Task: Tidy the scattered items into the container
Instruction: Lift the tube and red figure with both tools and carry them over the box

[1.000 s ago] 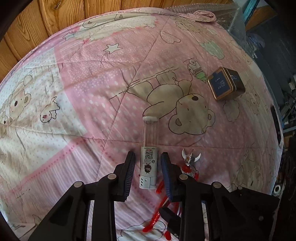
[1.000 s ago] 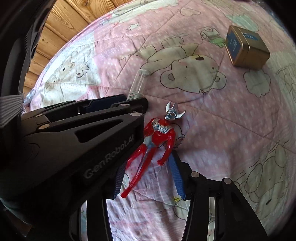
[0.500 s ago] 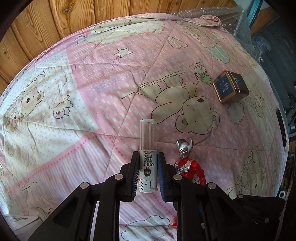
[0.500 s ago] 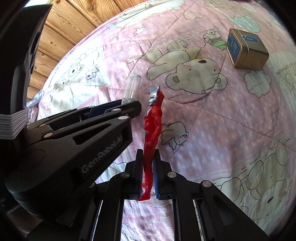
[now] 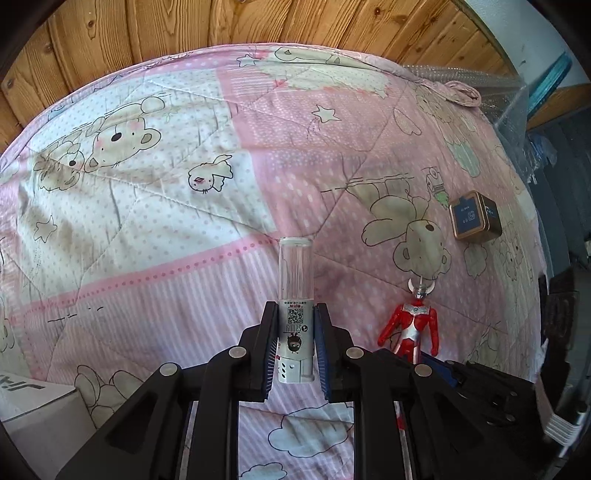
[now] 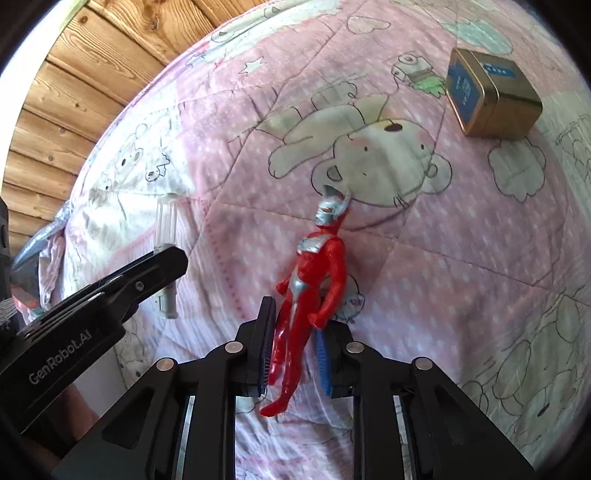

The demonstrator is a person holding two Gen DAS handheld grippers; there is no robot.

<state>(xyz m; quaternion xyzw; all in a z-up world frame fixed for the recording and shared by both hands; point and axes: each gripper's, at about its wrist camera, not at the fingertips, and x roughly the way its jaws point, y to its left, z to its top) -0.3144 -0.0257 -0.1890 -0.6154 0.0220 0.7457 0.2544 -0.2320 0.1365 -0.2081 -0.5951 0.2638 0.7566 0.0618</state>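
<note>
The clear plastic tube with a white printed label and QR code is standing upright between the ribbed blue pads of the left gripper, whose jaws are clamping its lower, labelled half; its see-through upper half and flat cap are rising free above the fingertips. The glossy red and silver hero figure with a horned silver head is sitting in the right gripper, legs down between the jaws, the left pad touching one leg while the other pad is showing a small gap, so how firmly it is being pinched cannot be told. Both are hovering over the soft quilted pink and white bedspread printed with bears and stars. The gold square metal tin with a blue lid is lying on its side well apart, toward the far right edge of the quilt. Wide bare quilt is stretching left and ahead, ending at the knotty wooden plank wall. A white cardboard box corner is showing at the lower left.
</note>
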